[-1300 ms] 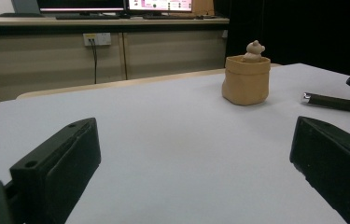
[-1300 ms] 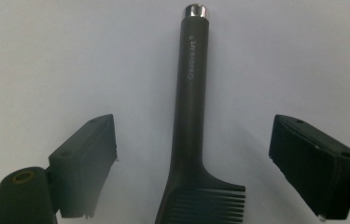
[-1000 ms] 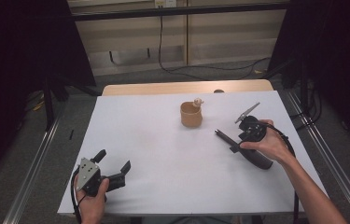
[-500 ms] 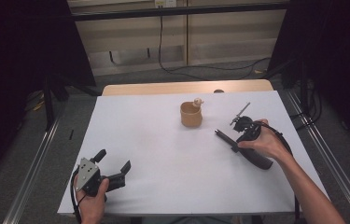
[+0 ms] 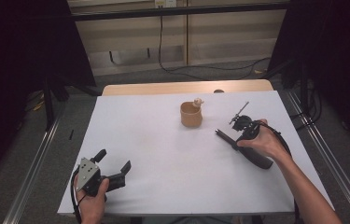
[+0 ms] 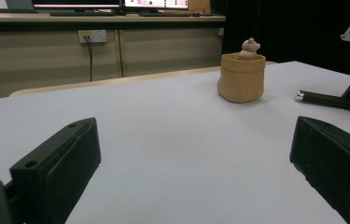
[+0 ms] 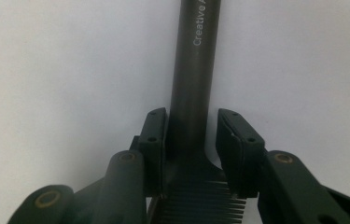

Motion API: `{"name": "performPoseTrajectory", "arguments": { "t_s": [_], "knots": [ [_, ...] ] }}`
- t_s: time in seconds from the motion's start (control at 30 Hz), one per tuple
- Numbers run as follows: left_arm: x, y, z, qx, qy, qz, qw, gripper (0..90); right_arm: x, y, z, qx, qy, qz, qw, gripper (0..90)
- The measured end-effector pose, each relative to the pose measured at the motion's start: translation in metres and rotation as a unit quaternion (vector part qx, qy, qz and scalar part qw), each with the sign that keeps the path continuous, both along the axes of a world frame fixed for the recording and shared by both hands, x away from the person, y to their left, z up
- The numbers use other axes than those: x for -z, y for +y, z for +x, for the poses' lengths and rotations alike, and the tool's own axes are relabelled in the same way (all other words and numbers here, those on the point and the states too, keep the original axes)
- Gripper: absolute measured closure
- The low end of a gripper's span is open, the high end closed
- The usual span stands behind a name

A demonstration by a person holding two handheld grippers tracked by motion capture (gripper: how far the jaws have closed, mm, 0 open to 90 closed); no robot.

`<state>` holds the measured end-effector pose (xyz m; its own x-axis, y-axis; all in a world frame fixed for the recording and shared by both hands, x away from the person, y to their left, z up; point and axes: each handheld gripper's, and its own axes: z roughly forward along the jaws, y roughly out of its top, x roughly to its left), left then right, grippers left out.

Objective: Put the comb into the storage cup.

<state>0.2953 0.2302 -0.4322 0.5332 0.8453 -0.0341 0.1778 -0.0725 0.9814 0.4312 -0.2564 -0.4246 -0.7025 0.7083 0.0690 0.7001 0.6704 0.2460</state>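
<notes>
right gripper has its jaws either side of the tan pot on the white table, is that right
Not quite. The right gripper has its jaws either side of the dark tool handle lying on the white table, not the tan pot, which stands apart from it. The right gripper view shows this; the jaws have just been closing, with a narrow gap at one pad.

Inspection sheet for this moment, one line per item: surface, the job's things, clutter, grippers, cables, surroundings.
Surface: white table, bare and clean.
Job's things: dark tool lying flat, round handle, ribbed head; tan pot upright beside it, apart, small figure on its rim.
Clutter: nothing seen.
Grippers: left gripper open, resting at the near edge. Right gripper has the tool's handle between jaws that have just been closing; whether they press on it is unclear.
Cables: right gripper's cable loops over the hand; wall cable hangs to the floor.
Surroundings: wooden tabletop behind, wall socket.
</notes>
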Motion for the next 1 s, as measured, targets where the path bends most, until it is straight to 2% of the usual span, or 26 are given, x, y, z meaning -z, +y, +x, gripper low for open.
{"name": "performPoseTrajectory", "arguments": {
  "t_s": [0.43,0.6,0.63,0.73,0.9,1.0],
  "knots": [
    [-0.0003,0.0,-0.0005,0.004,-0.001,0.003,1.0,1.9,-0.0014,0.0077,0.0059,-0.006,0.016,-0.032,0.9993,69.6],
    [-0.0007,0.0001,-0.0004,0.001,-0.005,0.003,1.0,1.9,-0.0014,0.0034,0.0077,0.003,0.02,-0.02,0.9996,72.4],
    [-0.0006,-0.0003,-0.0003,0.001,-0.003,-0.001,1.0,1.9,-0.0014,0.0034,0.0077,0.003,0.02,-0.02,0.9996,72.4],
    [-0.0007,0.0007,-0.0004,0.001,-0.004,0.003,1.0,1.9,-0.002,0.0045,0.0071,0.004,0.021,-0.023,0.9995,72.4],
    [-0.0004,0.0014,0.0,0.002,-0.002,0.001,1.0,1.9,-0.0024,0.0015,0.0081,0.001,0.02,-0.014,0.9997,72.6],
    [0.0003,0.002,0.0004,0.002,0.004,-0.007,1.0,1.9,-0.0046,0.0009,0.0083,0.002,0.017,-0.008,0.9998,72.6]
  ]
}}
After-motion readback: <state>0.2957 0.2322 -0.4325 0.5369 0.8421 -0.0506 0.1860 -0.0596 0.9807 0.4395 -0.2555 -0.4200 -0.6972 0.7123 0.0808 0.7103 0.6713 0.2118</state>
